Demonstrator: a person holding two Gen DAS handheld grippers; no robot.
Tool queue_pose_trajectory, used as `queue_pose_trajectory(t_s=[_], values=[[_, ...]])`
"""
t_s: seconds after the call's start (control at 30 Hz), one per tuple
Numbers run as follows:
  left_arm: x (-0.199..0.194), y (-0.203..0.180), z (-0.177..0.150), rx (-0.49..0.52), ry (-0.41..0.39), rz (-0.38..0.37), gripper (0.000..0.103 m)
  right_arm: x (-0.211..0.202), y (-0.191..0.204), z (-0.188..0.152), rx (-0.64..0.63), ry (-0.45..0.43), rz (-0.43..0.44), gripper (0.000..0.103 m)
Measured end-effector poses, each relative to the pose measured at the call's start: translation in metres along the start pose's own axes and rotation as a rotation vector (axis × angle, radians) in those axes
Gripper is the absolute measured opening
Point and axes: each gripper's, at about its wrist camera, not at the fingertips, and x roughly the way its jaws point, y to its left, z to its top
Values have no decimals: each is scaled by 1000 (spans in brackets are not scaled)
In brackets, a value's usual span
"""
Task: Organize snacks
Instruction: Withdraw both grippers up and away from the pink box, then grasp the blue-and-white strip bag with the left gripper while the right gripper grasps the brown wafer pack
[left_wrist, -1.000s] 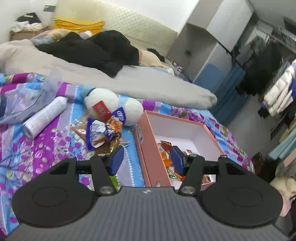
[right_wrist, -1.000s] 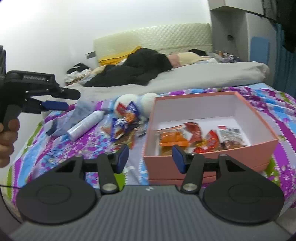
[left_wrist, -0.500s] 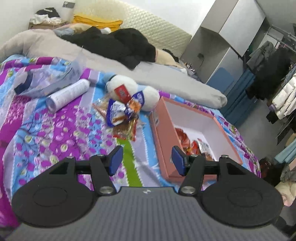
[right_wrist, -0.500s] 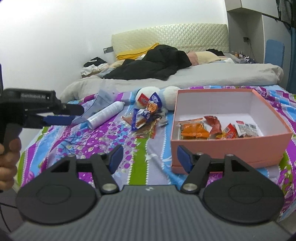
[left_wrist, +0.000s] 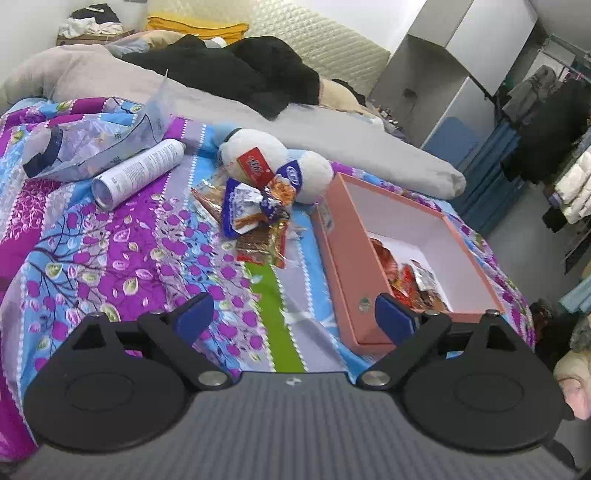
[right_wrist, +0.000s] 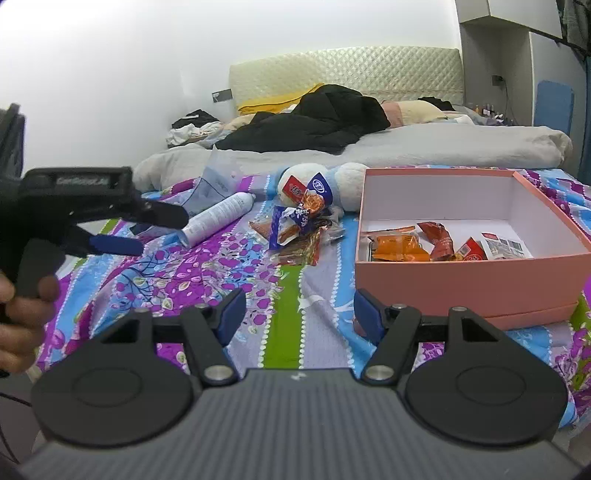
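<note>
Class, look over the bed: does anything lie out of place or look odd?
Yes. A heap of snack packets lies loose on the bedspread, propped against a white plush toy, outside the pink box. A white spray can lies toppled beside them.

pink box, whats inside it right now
The open pink cardboard box holds a few wrapped snacks on its white floor: an orange packet, a red-brown packet and a white-labelled packet. Its near wall hides the front strip of the floor.
</note>
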Motion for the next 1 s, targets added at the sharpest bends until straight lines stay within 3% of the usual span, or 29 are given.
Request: queue_pose_trajectory(t_s=[0.2,0.5,0.6,0.8,1.0], values=[[32,12,14,9,12,34,96,25,6,0,-38,14,21,67],[72,64,34,-97,51,76,96,68,23,12,-78,21,74,67],[84,84,40,-160,74,71,96,85,31,15,-93,19,91,67],[102,113,47,-185,46,36,96,118,42,17,-102,39,94,67],[130,130,53,-150,44,3,95,149,45,22,-123,50,83,67]])
